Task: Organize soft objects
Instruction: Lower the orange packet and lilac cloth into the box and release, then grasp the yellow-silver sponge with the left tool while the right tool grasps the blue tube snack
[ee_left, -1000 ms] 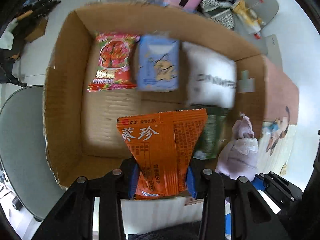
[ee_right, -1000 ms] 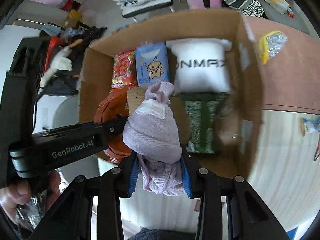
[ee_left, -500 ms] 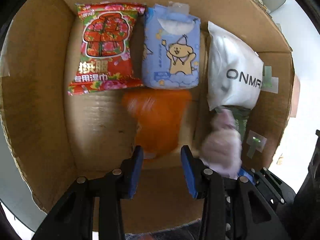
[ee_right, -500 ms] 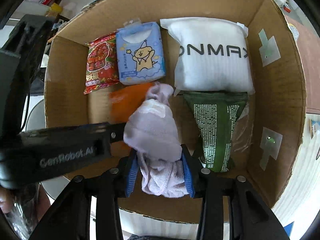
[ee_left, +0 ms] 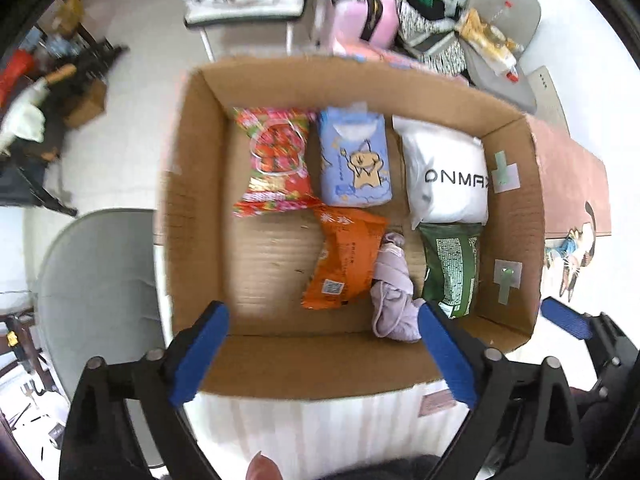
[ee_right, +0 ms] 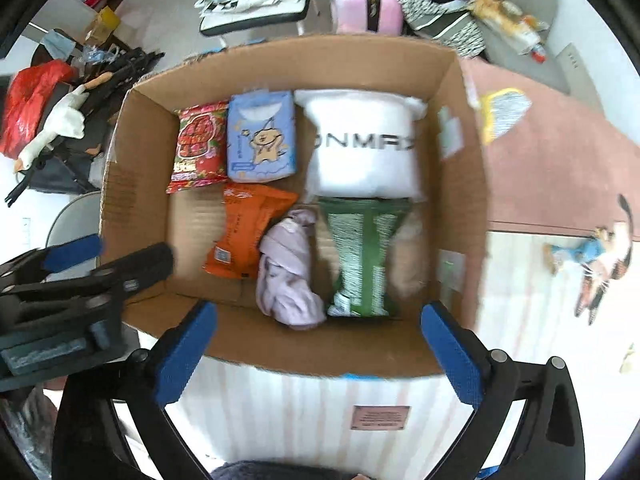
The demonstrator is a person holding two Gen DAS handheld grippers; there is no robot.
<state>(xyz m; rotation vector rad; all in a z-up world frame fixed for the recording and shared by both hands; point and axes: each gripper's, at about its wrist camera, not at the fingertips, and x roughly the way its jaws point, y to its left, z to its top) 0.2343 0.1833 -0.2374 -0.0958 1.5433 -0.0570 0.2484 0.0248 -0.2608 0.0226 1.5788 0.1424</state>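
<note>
Left wrist view: I see a pale striped bench (ee_left: 312,420) under a cardboard box (ee_left: 192,208), with a grey chair (ee_left: 96,288) beside it and clutter on the white floor beyond. Inside the box lie a red packet (ee_left: 276,160), a blue tissue pack (ee_left: 354,162), a white pouch (ee_left: 448,176), a green bag (ee_left: 452,268), an orange packet (ee_left: 344,260) and a lilac cloth (ee_left: 390,288) touching it. My left hand-held gripper (ee_left: 320,356) points down above the box, jaws opening, nothing between them.

Right wrist view: the same bench (ee_right: 320,412) and box (ee_right: 460,200); the cloth (ee_right: 286,268) rests between the orange packet (ee_right: 248,230) and the green bag (ee_right: 362,256). My right hand-held gripper (ee_right: 320,356) is opening wide, empty.
</note>
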